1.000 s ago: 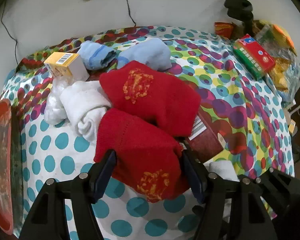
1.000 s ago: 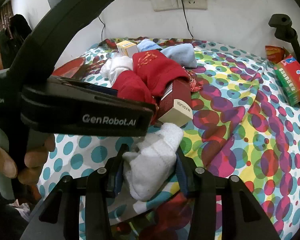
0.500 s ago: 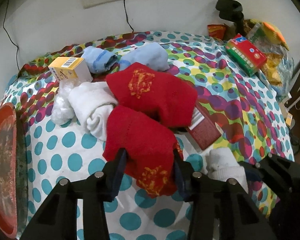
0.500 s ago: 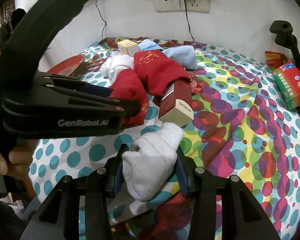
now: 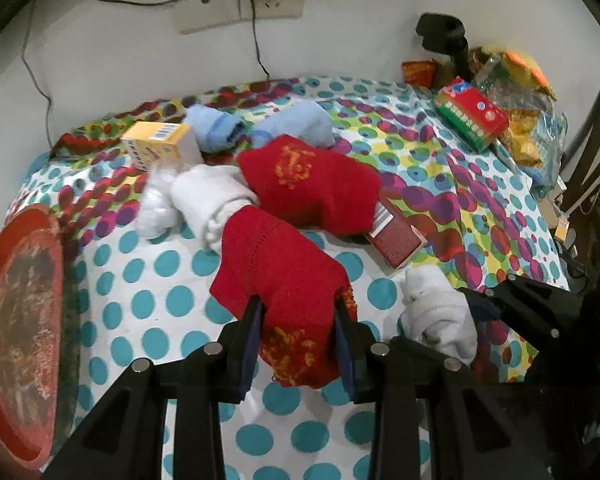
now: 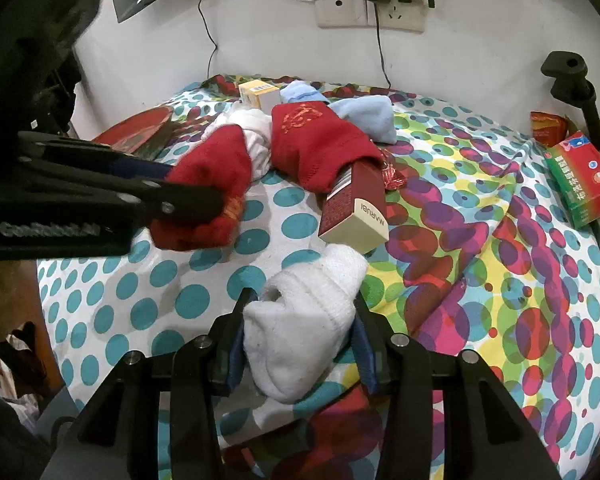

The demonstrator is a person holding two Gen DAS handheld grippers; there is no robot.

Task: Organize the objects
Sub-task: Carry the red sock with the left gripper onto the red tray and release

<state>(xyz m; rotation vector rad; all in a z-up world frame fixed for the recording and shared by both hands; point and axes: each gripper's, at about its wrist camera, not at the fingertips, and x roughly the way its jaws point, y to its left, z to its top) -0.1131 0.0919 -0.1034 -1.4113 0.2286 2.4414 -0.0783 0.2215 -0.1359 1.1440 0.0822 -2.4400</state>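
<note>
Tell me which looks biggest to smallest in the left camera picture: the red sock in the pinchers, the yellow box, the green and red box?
1. Red sock, largest by far, though it is nearest the camera.
2. Green and red box and yellow box look about alike; too close to rank.

Left gripper fingers closing, loaded.

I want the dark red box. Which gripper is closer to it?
Right. The right gripper, holding a white sock, sits just below the dark red box; the left gripper, closing on a red sock, is farther off.
</note>
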